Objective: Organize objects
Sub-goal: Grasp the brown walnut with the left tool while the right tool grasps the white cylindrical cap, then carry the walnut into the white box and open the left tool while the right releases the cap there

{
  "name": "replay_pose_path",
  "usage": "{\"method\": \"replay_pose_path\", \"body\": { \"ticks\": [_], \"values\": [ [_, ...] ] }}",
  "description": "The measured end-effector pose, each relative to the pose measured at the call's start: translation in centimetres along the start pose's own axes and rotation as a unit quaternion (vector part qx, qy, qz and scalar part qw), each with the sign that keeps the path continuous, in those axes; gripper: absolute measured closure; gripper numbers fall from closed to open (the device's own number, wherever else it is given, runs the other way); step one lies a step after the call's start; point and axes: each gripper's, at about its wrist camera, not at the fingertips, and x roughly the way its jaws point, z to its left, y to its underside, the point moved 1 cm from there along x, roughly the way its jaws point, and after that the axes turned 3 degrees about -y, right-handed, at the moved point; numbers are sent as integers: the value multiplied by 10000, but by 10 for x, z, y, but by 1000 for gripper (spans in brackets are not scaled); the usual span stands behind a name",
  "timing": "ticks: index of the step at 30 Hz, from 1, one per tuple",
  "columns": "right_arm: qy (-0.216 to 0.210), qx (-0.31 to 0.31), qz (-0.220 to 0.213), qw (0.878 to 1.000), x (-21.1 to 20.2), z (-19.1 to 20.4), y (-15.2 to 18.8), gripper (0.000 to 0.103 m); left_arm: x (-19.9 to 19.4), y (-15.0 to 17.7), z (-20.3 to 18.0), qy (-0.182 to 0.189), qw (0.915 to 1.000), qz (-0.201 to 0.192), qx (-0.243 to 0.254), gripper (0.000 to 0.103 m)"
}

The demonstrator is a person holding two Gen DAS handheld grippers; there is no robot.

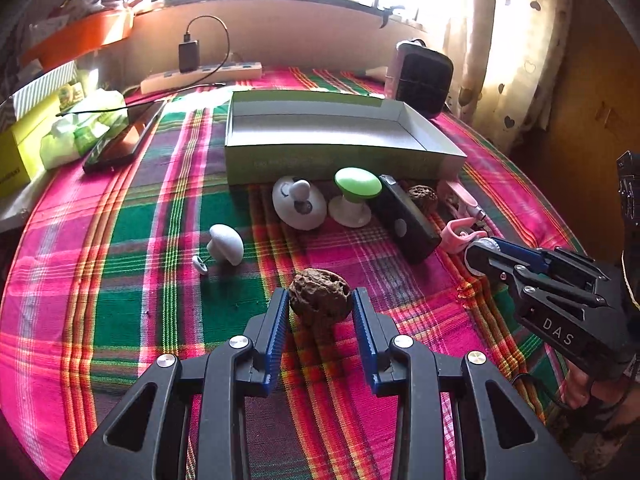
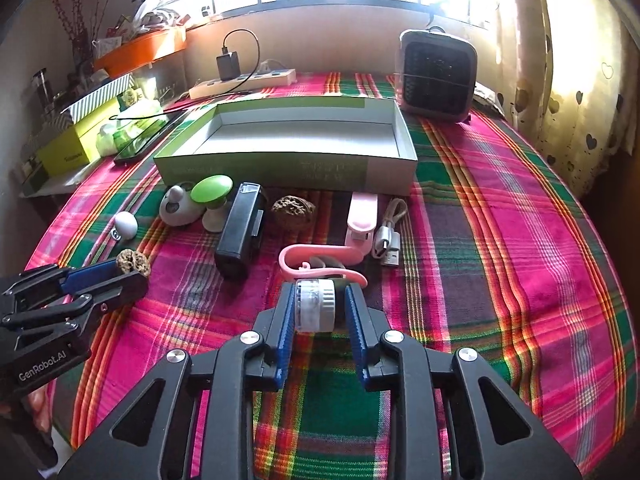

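My left gripper (image 1: 320,292) is shut on a brown walnut (image 1: 320,300) just above the plaid cloth; in the right wrist view the left gripper (image 2: 128,270) shows at the left with the walnut (image 2: 133,263) at its tips. My right gripper (image 2: 318,286) is shut on a small clear and white cylinder (image 2: 314,306), beside a curved pink hook (image 2: 316,258). An open green-sided box (image 2: 280,168) lies behind a row of items: a white oval gadget (image 1: 298,204), a green-topped knob (image 1: 356,196), a black device (image 1: 404,224) and a second walnut (image 2: 292,208).
A white mushroom-shaped knob (image 1: 226,244) stands apart at the left. A pink clip (image 2: 360,216) and a coiled USB cable (image 2: 388,232) lie right of the second walnut. A small heater (image 2: 436,76), a power strip (image 2: 244,82) and a phone (image 1: 120,140) sit at the back.
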Motion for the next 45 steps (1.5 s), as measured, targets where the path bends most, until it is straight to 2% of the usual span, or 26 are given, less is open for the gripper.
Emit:
{"method": "replay_pose_path", "body": {
  "ticks": [1, 19, 26, 36, 45],
  "values": [
    [-6, 0, 8, 10000, 1, 0, 0, 83, 1, -1, 0, 33, 10000, 14, 5, 73],
    [-530, 52, -64, 9986, 2, -2, -6, 83, 11, -12, -8, 105, 9998, 147, 60, 73],
    [-629, -6, -148, 9979, -4, -2, -12, 83, 4, -18, -12, 75, 9999, 43, 99, 73],
    [-640, -159, -385, 9971, -11, 1, -37, 83, -5, -47, -12, 36, 9996, -197, 200, 73],
    [-557, -261, -495, 9969, -2, 2, -75, 83, -1, -83, -8, 120, 9991, -378, 163, 73]
  ]
}}
